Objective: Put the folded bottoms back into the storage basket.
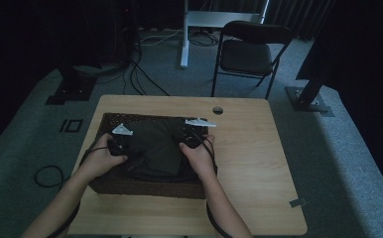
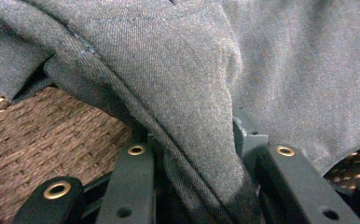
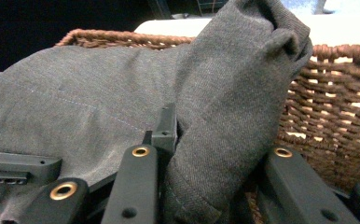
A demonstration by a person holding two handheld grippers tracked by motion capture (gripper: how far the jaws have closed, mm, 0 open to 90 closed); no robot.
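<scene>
One woven brown basket (image 1: 111,119) sat on the wooden table (image 1: 249,148), toward its left half, and one dark grey cloth (image 1: 155,146) lay inside it, filling most of the space. Two hands worked at it, one claw each. The left claw (image 1: 118,141) was at the cloth's left edge; in the left gripper view its two jaws were clamped on a hemmed fold of the cloth (image 2: 192,116), with basket weave (image 2: 38,140) beside them. The right claw (image 1: 193,133) was at the cloth's right edge; in the right gripper view its jaws gripped a bunched ridge of the cloth (image 3: 225,121) near the basket wall (image 3: 322,107). One folding chair (image 1: 251,49) stood on the floor beyond the table.
</scene>
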